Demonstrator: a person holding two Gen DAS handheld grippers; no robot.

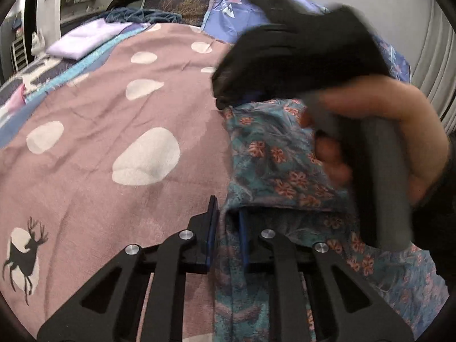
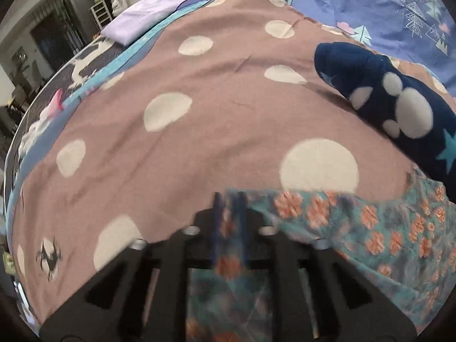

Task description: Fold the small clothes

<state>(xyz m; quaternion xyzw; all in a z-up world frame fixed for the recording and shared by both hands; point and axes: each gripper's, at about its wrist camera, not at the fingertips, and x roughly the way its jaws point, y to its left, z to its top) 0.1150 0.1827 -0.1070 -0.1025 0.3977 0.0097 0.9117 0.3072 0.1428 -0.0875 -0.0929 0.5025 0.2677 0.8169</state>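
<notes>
On the pink spotted blanket (image 1: 119,131):
Left gripper (image 1: 228,219): tilted down, pinching teal floral garment (image 1: 273,159).
Right gripper (image 2: 230,213): angled down, clamping same garment's edge.

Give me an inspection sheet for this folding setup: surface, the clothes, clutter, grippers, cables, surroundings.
Surface: pink blanket with pale dots, spread over a bed.
Job's things: teal floral garment lying on the blanket's right part.
Clutter: navy fleece item with white blobs and stars; folded lilac cloth at the far edge.
Grippers: left gripper shut on the floral garment's edge; right gripper has floral fabric between its fingers, blurred, grip unclear; a hand holds it.
Cables: nothing seen.
Surroundings: blue patterned sheet beyond; dim room with shelving at left.
</notes>
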